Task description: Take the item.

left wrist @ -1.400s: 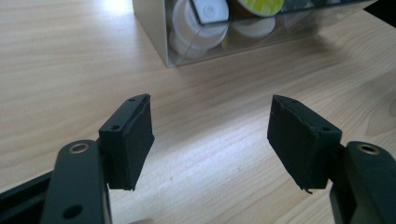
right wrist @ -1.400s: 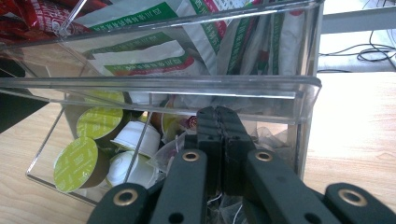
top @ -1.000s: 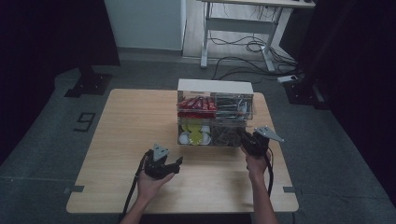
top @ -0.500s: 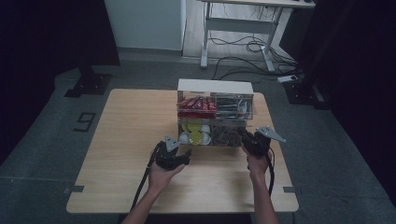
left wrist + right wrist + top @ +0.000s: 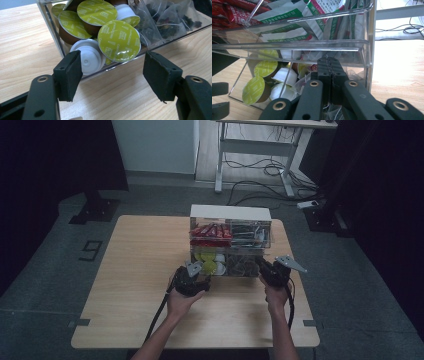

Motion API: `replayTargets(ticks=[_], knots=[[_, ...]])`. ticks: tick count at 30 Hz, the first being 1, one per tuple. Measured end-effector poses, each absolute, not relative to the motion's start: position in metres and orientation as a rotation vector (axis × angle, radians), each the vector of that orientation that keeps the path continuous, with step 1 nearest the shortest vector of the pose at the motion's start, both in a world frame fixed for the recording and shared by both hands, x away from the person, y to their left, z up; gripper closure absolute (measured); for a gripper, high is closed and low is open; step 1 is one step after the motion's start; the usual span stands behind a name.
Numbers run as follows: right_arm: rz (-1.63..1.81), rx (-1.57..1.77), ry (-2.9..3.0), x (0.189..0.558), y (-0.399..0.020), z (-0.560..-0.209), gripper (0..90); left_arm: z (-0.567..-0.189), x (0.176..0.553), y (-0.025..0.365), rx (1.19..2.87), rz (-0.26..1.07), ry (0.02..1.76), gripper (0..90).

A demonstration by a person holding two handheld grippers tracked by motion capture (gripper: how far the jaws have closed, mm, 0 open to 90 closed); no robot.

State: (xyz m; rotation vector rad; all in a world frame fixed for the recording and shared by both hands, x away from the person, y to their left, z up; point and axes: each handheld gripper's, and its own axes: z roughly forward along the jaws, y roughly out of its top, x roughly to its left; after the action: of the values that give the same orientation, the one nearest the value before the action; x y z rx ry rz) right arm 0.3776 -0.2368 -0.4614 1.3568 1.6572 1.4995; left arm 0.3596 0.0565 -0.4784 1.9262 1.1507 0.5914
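High view: left gripper [image 5: 198, 270] at clear organizer [image 5: 231, 242] lower-left bin; right gripper [image 5: 262, 265] at 3 o'clock.
Left gripper view: jaws spread, capsules [image 5: 117, 41] at 12 o'clock; approach straight, centre one lid.
Right gripper view: jaws pressed together, empty, inside tea-bag [image 5: 305, 81] bin; keep steady.

A light wooden table [image 5: 135, 270] fills the middle of the high view. A clear plastic organizer box [image 5: 231, 245] stands directly on it, right of centre toward the far edge, with bare wood at left and bottom.
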Motion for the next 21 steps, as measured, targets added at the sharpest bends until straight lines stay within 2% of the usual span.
replayTargets(ticks=[21], knots=[[1.509, 1.360, 1.652, 0.378, -0.237, -0.462, 88.3, -0.478, 0.377, 0.033, 1.927, 0.623, 1.141, 31.5]])
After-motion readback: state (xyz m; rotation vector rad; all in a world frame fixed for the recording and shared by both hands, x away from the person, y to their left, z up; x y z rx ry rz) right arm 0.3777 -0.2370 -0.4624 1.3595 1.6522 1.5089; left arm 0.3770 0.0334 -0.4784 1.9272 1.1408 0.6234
